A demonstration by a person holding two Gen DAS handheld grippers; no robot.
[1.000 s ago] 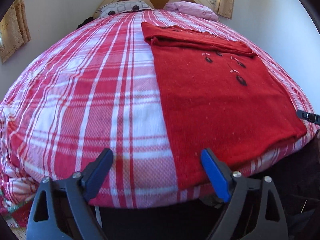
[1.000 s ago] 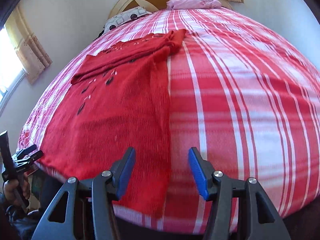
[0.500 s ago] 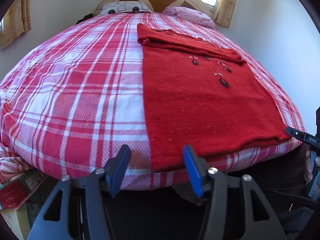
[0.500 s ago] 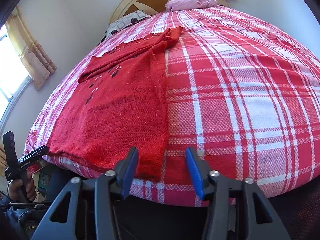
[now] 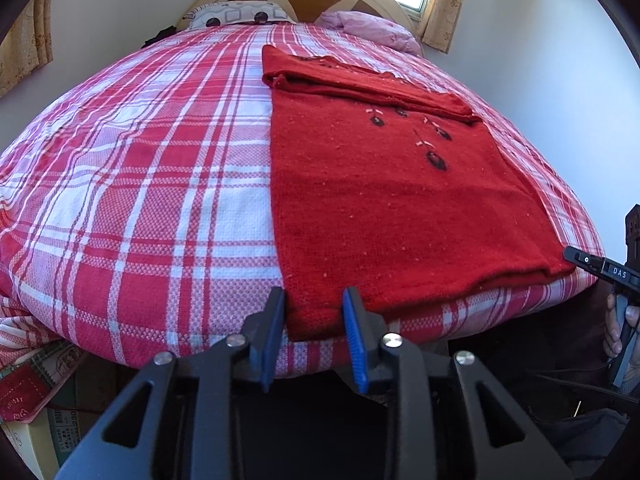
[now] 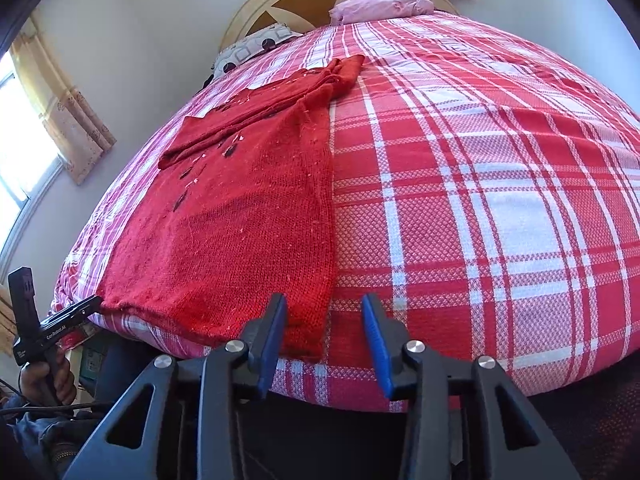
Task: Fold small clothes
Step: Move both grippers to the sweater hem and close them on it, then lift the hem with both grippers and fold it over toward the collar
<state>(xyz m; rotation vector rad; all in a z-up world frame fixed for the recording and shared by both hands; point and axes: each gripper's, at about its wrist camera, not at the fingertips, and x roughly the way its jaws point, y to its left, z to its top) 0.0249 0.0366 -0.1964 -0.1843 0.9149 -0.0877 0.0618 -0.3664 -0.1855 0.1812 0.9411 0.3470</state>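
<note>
The left gripper [image 5: 314, 312] and right gripper [image 6: 326, 318], both spread, flank the red sweater's [image 5: 392, 200] 6 o'clock hem corners (plaid bedspread [image 5: 140, 184] beneath).

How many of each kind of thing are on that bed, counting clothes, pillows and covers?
Red knitted sweater: 1
Pillows: 2, a patterned pillow and a pink pillow
Plaid bedspread: 1
Total: 4

Both tools, left [image 5: 314, 312] and right [image 6: 326, 318], are level, pointing forward, pads parted.
</note>
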